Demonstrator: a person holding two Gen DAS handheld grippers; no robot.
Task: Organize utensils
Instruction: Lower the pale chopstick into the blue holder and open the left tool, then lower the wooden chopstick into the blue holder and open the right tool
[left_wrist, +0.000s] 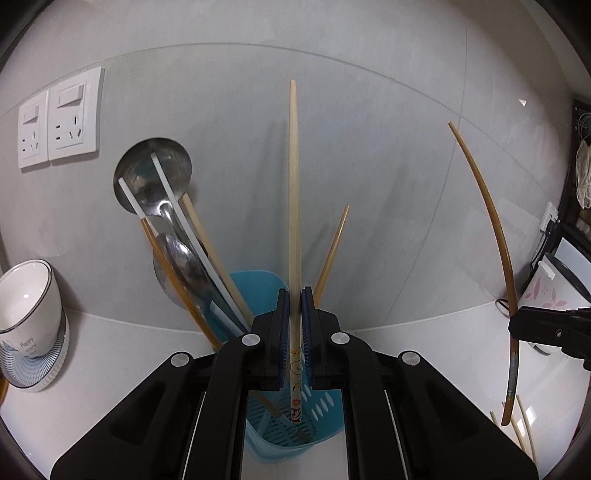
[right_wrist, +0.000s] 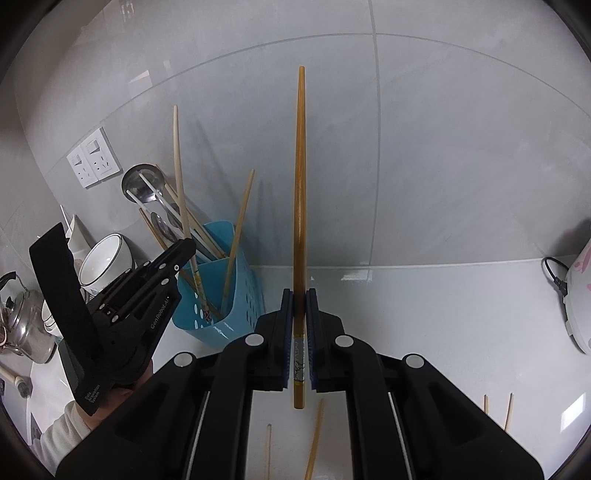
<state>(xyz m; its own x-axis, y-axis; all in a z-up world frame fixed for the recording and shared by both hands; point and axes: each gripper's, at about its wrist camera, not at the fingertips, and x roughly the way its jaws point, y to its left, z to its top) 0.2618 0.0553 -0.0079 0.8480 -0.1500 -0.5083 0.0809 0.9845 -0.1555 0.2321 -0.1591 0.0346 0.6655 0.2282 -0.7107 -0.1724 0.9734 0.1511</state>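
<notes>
1. Between my left fingers (left_wrist: 295, 295) a pale wooden chopstick (left_wrist: 294, 192) is clamped upright; the pads are closed flat on its shaft, and its patterned lower end hangs inside the blue utensil holder (left_wrist: 258, 284).
2. My left gripper (right_wrist: 186, 245) appears in the right wrist view directly above the holder's rim, with the pale chopstick angled down into the holder.
3. My right fingers (right_wrist: 300, 295) are closed on a darker brown chopstick (right_wrist: 300, 177), held upright; its banded lower end projects below the pads, clear of the counter (right_wrist: 443, 314).
4. My right gripper (left_wrist: 550, 332) sits to the right of the holder and well apart from it.
5. The holder stands on the counter against the tiled wall (left_wrist: 369, 129). It contains a steel ladle (left_wrist: 153, 173), a steel spoon (left_wrist: 181, 269), white chopsticks and several wooden chopsticks, all leaning left, plus one wooden chopstick (left_wrist: 332, 251) leaning right.
6. Loose chopsticks (right_wrist: 314, 439) lie on the counter below my right gripper.
7. Left of the holder stands a white cup (left_wrist: 29, 295); two wall sockets (left_wrist: 61, 118) are mounted above it.
8. A kettle (right_wrist: 26, 321) stands at far left in the right wrist view.
</notes>
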